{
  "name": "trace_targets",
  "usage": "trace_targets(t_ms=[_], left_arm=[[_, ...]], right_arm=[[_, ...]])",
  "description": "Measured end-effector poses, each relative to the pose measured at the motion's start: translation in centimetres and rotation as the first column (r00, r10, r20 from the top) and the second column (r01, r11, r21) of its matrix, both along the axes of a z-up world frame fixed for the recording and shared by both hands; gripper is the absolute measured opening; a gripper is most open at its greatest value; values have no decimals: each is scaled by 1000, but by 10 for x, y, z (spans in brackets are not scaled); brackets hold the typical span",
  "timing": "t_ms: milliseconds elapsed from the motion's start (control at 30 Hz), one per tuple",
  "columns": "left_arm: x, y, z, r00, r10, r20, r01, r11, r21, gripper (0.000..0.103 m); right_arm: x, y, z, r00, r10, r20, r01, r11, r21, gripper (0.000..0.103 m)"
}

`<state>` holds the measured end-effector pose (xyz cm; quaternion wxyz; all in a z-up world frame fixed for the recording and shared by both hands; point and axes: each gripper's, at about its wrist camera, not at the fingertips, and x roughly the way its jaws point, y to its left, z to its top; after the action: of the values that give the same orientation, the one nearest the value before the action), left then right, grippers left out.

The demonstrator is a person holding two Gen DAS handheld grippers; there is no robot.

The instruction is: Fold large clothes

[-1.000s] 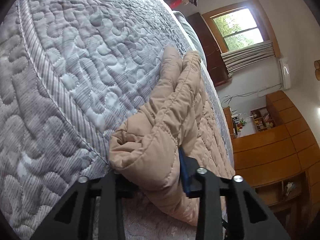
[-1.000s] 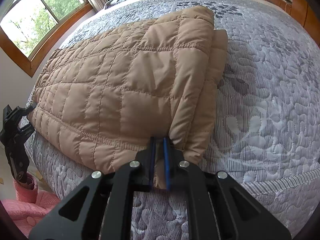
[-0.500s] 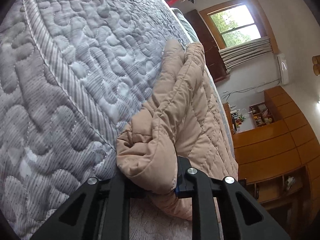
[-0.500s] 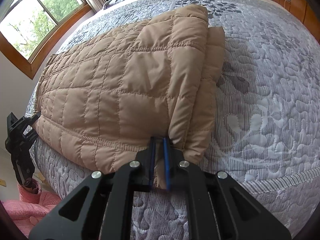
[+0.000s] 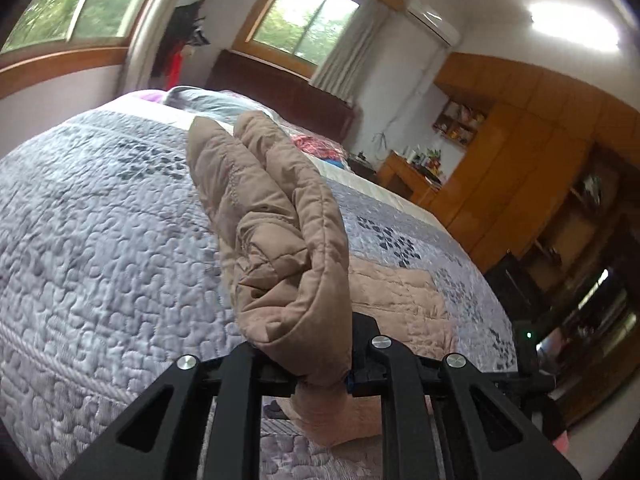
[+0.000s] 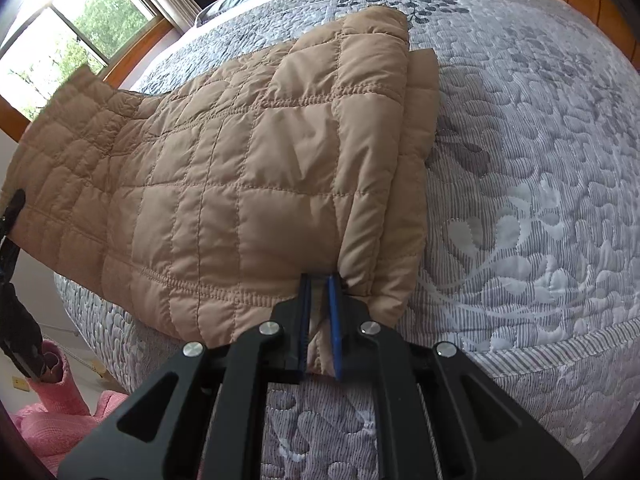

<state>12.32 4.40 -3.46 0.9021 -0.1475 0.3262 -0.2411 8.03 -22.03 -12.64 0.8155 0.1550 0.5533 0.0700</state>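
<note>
One end of the tan quilted jacket (image 6: 256,184) has been raised clear of the grey bedspread (image 6: 540,200) since a second ago, when it lay at the mattress edge; the rest of the garment is spread on the bed. This raised end is clamped in the left gripper (image 5: 316,364), and the bunched padding is seen standing up between its jaws. The opposite corner is pinned low at the near edge of the bed by the right gripper (image 6: 320,320), whose jaws are closed on a thin fold of hem. A fold of the lifted end over the anchored part is judged to be under way. Ample bare bedspread is available beyond and to the right of the jacket. A pink item (image 6: 60,412) lies on the floor below the bed edge.
</note>
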Motion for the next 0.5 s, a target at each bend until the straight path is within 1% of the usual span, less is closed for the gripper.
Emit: trace_targets(t_ms=[33, 167, 300, 367, 433, 500], left_arm=[[2, -13, 0, 1000, -31, -2, 31, 999, 24, 16], [3, -46, -7, 991, -131, -16, 132, 989, 69, 17], [10, -71, -16, 974, -215, -66, 219, 974, 64, 17], [9, -84, -21, 964, -253, -76, 259, 963, 71, 17], [12, -96, -30, 954, -285, -96, 292, 953, 78, 17], [16, -108, -42, 938, -320, -134, 332, 940, 81, 17]], right_arm=[[-1, -2, 0, 1000, -2, 0, 2, 1000, 4, 8], [-1, -5, 1, 1000, -5, -1, 5, 1000, 8, 8], [1, -5, 1, 1000, -5, -9, 5, 1000, 5, 9], [2, -4, 0, 1000, -2, -11, 2, 1000, 1, 9], [3, -4, 0, 1000, -2, -14, 2, 1000, 0, 9], [4, -3, 0, 1000, -1, -17, 1, 1000, -3, 9]])
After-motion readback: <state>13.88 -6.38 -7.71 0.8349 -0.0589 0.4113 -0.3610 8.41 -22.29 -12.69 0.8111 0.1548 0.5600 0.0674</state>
